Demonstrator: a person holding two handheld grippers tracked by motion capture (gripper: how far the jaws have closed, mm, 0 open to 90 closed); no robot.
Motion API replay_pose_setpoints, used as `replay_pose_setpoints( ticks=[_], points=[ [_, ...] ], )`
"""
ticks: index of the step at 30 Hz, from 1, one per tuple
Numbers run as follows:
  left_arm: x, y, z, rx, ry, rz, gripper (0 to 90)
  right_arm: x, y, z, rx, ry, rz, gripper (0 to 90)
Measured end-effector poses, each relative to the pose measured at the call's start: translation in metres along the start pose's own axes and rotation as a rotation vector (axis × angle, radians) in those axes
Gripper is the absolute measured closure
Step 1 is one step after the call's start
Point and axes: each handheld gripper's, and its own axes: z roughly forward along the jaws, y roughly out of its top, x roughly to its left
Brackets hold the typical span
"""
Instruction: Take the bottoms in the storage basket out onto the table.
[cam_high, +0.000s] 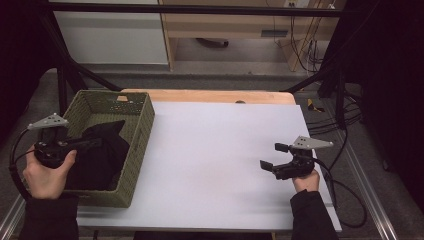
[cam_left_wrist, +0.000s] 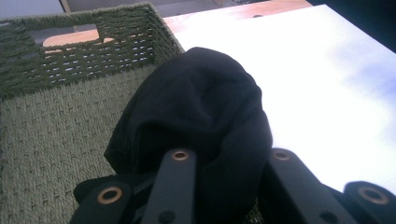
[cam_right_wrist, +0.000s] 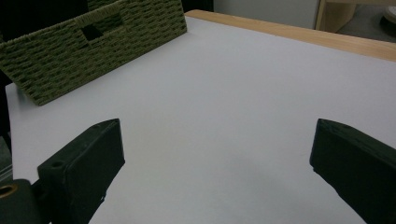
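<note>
An olive-green woven rectangular basket (cam_high: 137, 150) with a ribbed weave is seen, and a plain black crumpled cloth (cam_high: 100, 155) inside it. The surface (cam_high: 215, 165) is covered in plain white, edged with light wood. Black fingers (cam_right_wrist: 79, 168) are shown.

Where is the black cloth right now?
The black cloth sits inside the green woven basket at the table's left, pinched by the left gripper.

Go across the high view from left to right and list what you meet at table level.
Left gripper in the person's left hand → black cloth in the green woven basket → bare white table surface → right gripper, jaws apart, above the table.
</note>
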Motion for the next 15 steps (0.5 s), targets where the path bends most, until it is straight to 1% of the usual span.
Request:
replay_pose_setpoints(
  ticks=[9, 15],
  points=[
    [-0.002, 0.003, -0.012, -0.037, -0.013, 0.002, 79.7, 0.000, 0.000, 0.000, -0.002, -0.002, -0.002, 3.5],
    [-0.004, 0.004, -0.016, -0.054, -0.009, 0.005, 79.7, 0.000, 0.000, 0.000, 0.000, -0.003, -0.005, 3.5]
  ],
)
